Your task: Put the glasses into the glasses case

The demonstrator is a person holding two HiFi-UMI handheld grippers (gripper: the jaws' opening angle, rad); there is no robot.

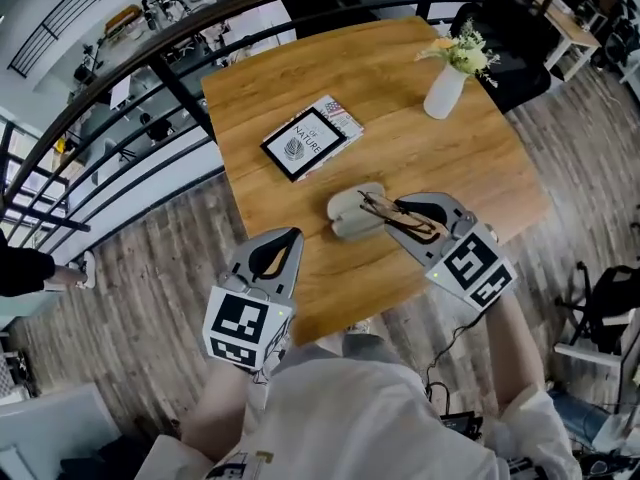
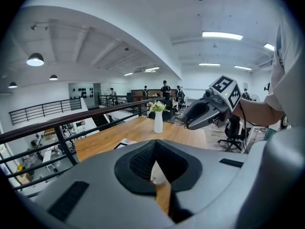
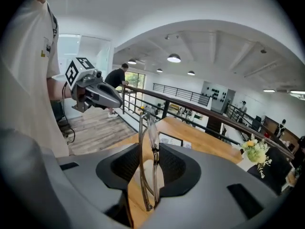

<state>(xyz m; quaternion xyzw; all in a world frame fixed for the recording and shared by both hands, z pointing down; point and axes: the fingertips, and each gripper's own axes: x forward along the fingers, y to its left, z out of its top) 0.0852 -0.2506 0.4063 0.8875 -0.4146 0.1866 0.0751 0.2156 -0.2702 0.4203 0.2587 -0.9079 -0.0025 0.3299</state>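
A grey glasses case (image 1: 350,213) lies open on the wooden table (image 1: 400,118), close to its near edge. My right gripper (image 1: 398,216) reaches over the table just right of the case and is shut on brown-framed glasses (image 1: 420,226). In the right gripper view the folded glasses (image 3: 152,151) stand upright between the pads. My left gripper (image 1: 296,234) hovers at the table's near-left edge, left of the case, its jaw tips together and holding nothing. The left gripper view shows the right gripper (image 2: 180,122) ahead, above the table.
A book (image 1: 310,138) lies mid-table and a white vase with flowers (image 1: 445,90) stands at the far right. A black railing (image 1: 150,68) runs along the table's far and left sides, with an open drop beyond. Wooden floor surrounds the table.
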